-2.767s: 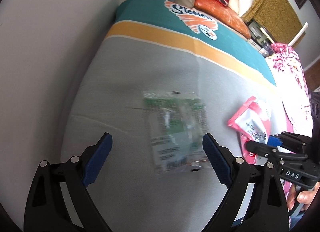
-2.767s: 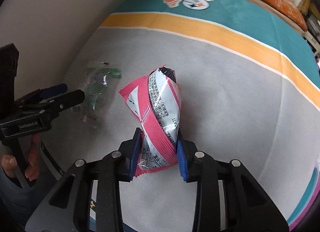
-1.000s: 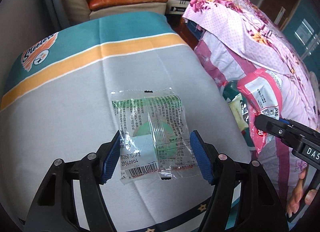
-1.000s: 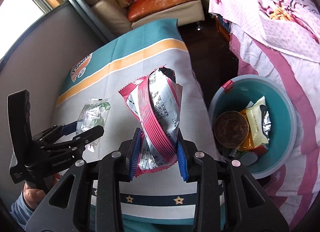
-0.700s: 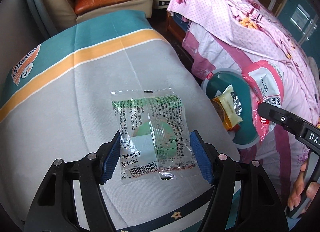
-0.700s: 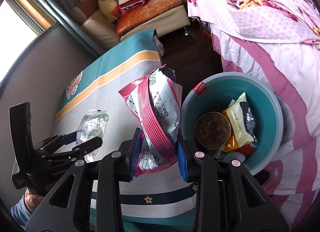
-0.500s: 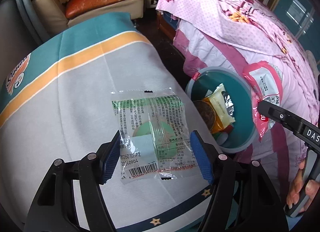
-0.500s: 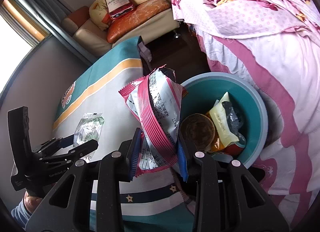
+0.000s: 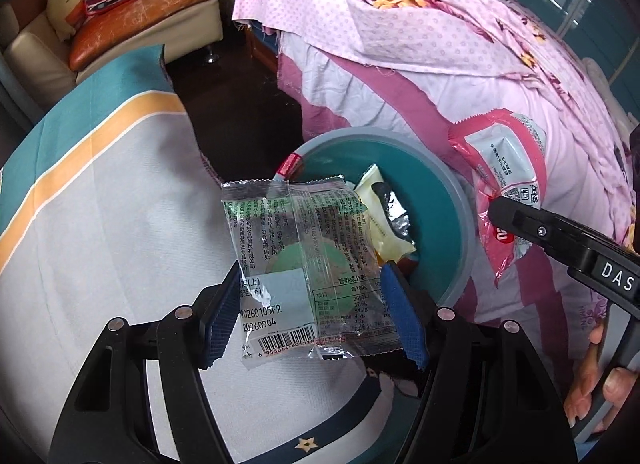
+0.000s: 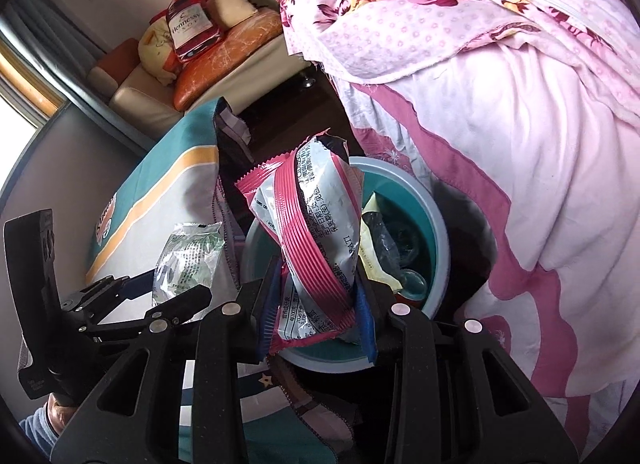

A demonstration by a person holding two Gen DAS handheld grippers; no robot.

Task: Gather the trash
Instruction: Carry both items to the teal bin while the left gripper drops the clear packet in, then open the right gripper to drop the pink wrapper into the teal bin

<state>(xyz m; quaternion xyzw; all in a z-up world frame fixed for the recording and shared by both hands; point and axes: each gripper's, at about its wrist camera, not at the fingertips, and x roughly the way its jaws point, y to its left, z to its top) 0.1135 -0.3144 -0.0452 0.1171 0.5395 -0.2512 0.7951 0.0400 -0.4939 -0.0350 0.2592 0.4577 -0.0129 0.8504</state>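
Release is the step in hand, and it goes best, by my reading, if each wrapper is carried fully past the near rim of the bin (image 9: 460, 200) before the jaws part, since both are light, flat packets that could drift onto the floor or the bed beside it. On the left, the left gripper (image 9: 316, 308) is clamped on the lower edges of a clear wrapper (image 9: 300, 256) with green print, the blue pads pressing in from either side; the wrapper stands upright and only its upper right corner overlaps the bin's opening, the rest hanging over the striped blanket (image 9: 100, 204) and the dark gap beside it, so this hand looks to need more travel to the right. It is held low and roughly level, fingers pointing forward toward the bin. To the right, the right gripper (image 10: 320, 304) is closed on the bottom of a pink wrapper (image 10: 316, 232), which rises crumpled and twisted above the pads. In its own view it sits in front of the bin's teal interior, where a yellow packet (image 10: 372, 260) already lies, so it seems the nearer to dropping. The left view shows it higher, tilted downward, the person's fingers (image 9: 584, 388) around the handle.
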